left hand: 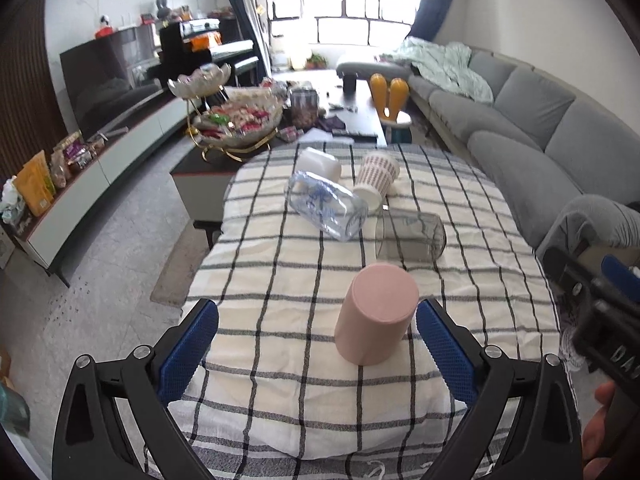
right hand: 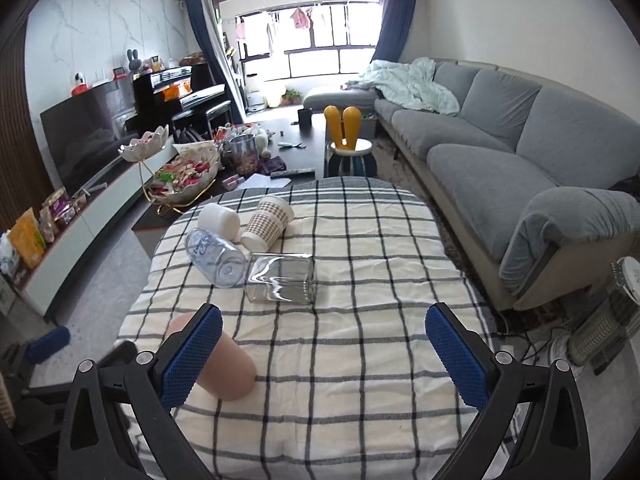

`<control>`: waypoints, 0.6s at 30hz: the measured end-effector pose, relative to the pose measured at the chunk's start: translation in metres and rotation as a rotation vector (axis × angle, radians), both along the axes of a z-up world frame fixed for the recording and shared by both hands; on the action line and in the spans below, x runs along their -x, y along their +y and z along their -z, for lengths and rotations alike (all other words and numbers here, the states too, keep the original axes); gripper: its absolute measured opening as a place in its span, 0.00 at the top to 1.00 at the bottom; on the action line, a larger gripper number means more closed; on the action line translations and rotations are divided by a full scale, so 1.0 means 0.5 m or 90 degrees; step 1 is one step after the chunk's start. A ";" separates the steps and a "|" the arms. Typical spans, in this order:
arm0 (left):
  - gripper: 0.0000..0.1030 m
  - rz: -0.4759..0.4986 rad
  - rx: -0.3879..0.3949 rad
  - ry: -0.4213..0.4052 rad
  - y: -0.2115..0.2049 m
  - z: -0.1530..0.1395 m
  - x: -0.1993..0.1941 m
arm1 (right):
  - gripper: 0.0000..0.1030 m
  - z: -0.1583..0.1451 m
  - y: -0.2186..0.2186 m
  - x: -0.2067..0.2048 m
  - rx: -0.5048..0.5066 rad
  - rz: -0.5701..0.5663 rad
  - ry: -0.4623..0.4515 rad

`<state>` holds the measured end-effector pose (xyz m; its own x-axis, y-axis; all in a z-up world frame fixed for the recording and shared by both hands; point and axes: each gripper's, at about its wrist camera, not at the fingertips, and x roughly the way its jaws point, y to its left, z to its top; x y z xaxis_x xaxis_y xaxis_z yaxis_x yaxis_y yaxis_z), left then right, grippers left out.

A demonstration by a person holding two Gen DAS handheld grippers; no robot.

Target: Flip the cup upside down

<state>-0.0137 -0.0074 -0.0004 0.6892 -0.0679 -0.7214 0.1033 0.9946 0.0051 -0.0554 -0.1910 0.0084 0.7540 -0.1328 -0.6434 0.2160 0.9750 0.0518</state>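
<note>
Five cups on checked worktop (left hand: 280, 420); pink cup (left hand: 376, 314) stands inverted, base up, between spread fingers of left gripper (left hand: 318, 344), ungripped. Right gripper (right hand: 324, 354) fingers spread, empty.

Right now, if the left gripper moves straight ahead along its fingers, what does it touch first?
Probably the pink cup, standing mouth down between the open fingers of the left gripper, slightly toward the right finger. Depth is uncertain.
</note>
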 end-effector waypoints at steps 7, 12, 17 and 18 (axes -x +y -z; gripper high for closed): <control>0.00 0.002 0.006 -0.003 -0.004 0.002 0.008 | 0.01 0.009 -0.007 0.010 0.007 0.009 0.010; 0.00 -0.001 0.006 -0.011 -0.004 -0.001 0.012 | 0.01 0.004 -0.005 0.016 0.011 0.008 0.002; 0.00 -0.003 0.001 -0.026 -0.007 -0.005 0.018 | 0.01 0.000 -0.004 0.020 0.012 0.005 -0.006; 0.00 -0.003 0.000 -0.029 -0.007 -0.006 0.020 | 0.01 -0.001 -0.003 0.021 0.012 0.004 -0.007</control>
